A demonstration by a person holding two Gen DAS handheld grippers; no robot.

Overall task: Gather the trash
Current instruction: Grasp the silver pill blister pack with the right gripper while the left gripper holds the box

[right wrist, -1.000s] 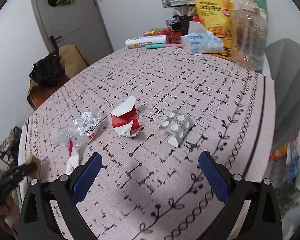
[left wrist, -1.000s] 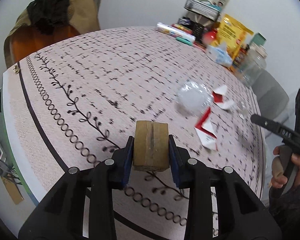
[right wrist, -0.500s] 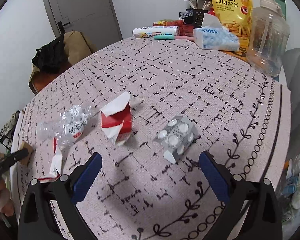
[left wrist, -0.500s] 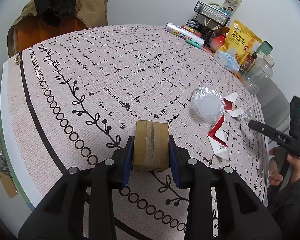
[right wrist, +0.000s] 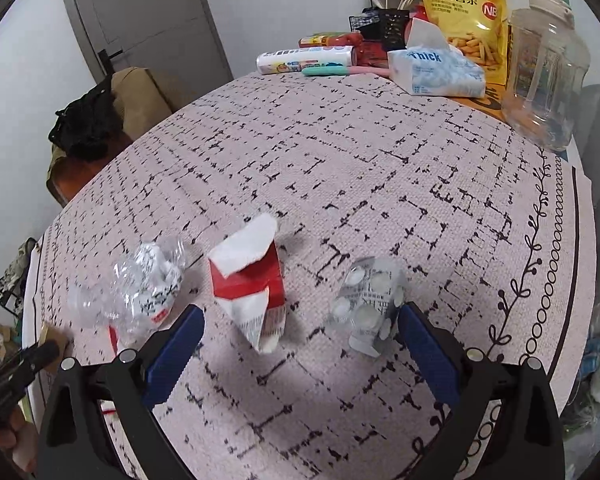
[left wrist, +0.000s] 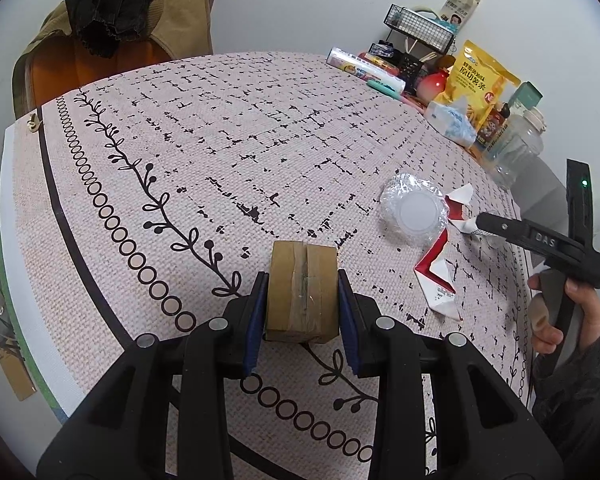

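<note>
My left gripper is shut on a small brown cardboard box, held just above the patterned tablecloth. My right gripper is open, low over the table. Between and just beyond its fingers stand a torn red-and-white carton and, by the right finger, a pill blister pack. A crumpled clear plastic wrapper lies left of the carton. In the left wrist view the wrapper and a flat red-and-white carton scrap lie right of the box.
At the table's far side stand a tissue pack, a yellow snack bag, a clear plastic jug, a wire rack and small items. A chair with dark clothing stands beyond the table. Bags lie on the floor at right.
My right gripper has moved forward and down toward the carton and blister pack, which now sit close to its fingers. The left gripper has kept the box and shifted its view slightly.
</note>
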